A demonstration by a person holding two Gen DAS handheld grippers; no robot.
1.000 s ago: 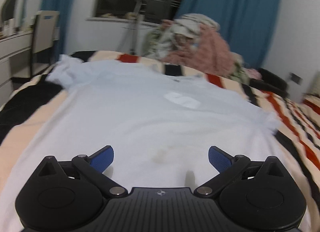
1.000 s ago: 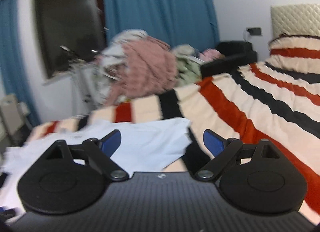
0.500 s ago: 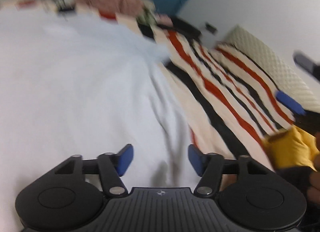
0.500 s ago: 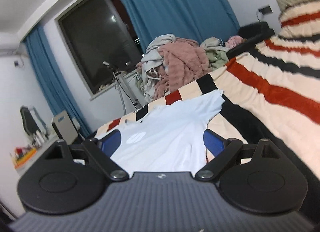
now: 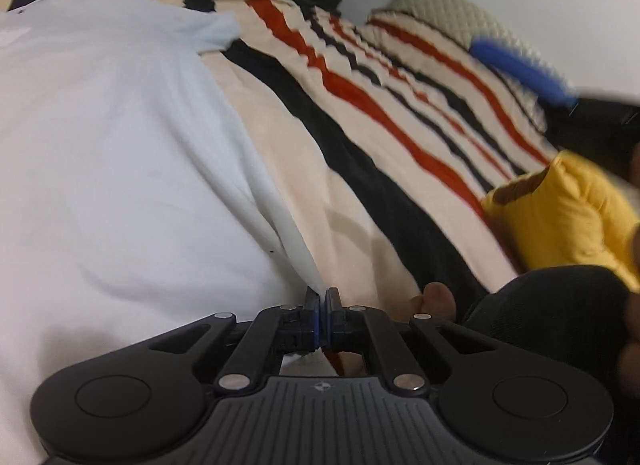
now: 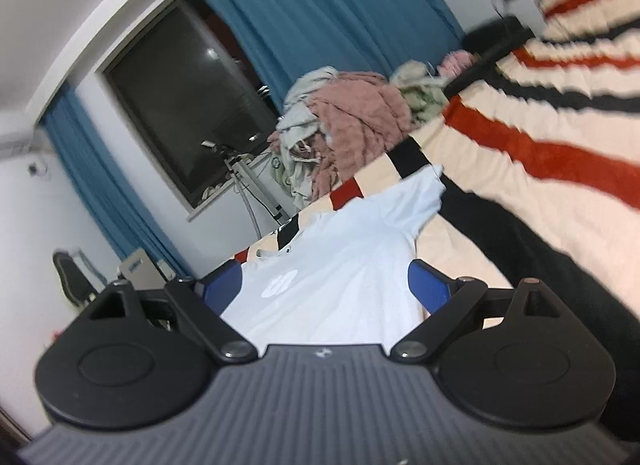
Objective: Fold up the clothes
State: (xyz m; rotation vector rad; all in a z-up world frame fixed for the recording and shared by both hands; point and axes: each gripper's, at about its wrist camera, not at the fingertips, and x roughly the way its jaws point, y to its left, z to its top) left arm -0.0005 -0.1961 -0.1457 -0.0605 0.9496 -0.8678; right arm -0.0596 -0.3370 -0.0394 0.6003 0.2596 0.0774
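White T-shirt (image 5: 120,153): spread flat on striped blanket (image 5: 360,169), long axis running away from both claws toward collar. Left gripper (image 5: 320,301): pinched tight on near side edge of shirt at hem corner. Right gripper (image 6: 324,285): wide apart, empty, above shirt near hem, clear of cloth; sleeve (image 6: 416,201) far ahead.

- Pale blue-white cloth T-shirt (image 5: 120,137): soft, matt, smooth weave, lightly rumpled.
- Cream, black and red striped blanket (image 5: 360,169): plush, fuzzy nap.
- Black plastic left gripper (image 5: 322,315): matt body, ribbed deck, shiny metal pivot pins.
- Pink fluffy textile in the clothes heap (image 6: 360,117): coarse, nubbly.
- Teal cloth curtain (image 6: 332,5): matt, pleated.
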